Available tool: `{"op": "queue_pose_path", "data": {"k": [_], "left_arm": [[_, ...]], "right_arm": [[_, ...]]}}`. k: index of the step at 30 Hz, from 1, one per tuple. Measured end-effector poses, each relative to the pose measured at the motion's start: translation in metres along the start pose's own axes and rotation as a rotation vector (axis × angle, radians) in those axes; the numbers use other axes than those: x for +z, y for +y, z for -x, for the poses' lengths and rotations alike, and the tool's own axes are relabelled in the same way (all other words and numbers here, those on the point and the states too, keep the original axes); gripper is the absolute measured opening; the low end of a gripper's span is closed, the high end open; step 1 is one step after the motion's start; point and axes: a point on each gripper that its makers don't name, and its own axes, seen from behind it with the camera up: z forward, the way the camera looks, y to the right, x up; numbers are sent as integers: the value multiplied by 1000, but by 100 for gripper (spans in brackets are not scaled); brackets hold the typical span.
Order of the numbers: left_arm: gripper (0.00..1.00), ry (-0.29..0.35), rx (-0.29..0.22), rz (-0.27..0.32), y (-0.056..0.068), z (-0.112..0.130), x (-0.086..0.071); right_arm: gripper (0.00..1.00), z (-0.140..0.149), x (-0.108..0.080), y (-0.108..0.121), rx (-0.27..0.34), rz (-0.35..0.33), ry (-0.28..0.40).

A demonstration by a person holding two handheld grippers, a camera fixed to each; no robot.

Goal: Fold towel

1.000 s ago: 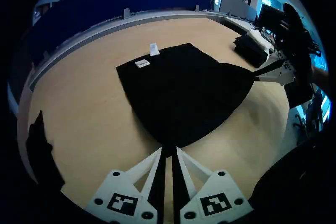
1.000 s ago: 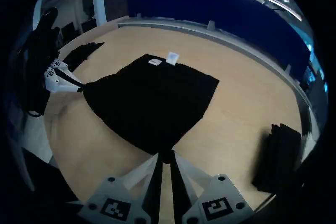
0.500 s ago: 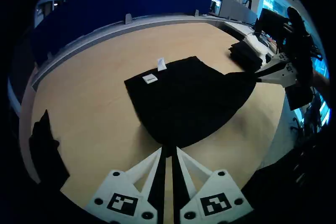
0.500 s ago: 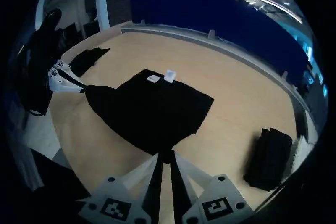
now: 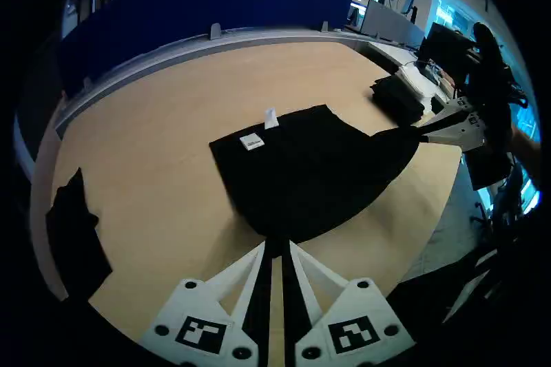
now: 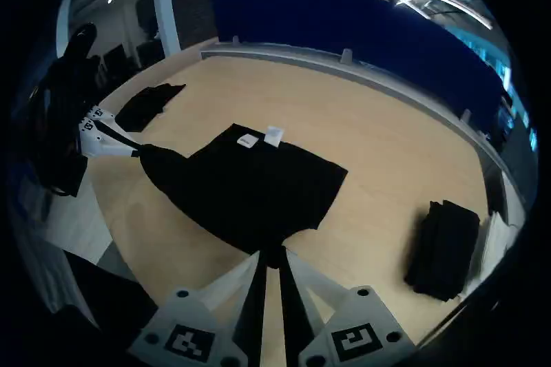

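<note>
Left gripper (image 5: 275, 246), right gripper (image 6: 273, 255) fingers (image 5: 259, 291) pinch towel (image 5: 310, 167) corners.

Black towel (image 5: 310, 167) spread on table, near corners lifted.

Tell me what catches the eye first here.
A black towel spreads across the middle of the wooden table, two near corners pinched by the left gripper and right gripper. A stack of dark folded cloths sits near the table's edge, at right in the right gripper view.
</note>
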Motion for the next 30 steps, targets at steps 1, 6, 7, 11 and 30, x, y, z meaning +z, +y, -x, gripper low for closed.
{"op": "queue_pose_path", "data": {"k": [1, 6, 7, 11, 30], "left_arm": [[9, 0, 1, -1, 0, 0, 0], [9, 3, 9, -5, 0, -3, 1], [9, 4, 8, -5, -1, -4, 1], [9, 11, 4, -6, -4, -11, 3], [9, 55, 37, -35, -43, -69, 47]], "right_arm": [[12, 0, 0, 0, -3, 0, -2], [12, 1, 0, 1, -18, 3, -8], [12, 0, 0, 2, -18, 2, -8], [12, -5, 2, 7, -12, 0, -6], [12, -42, 46, 50, -20, 22, -17]]}}
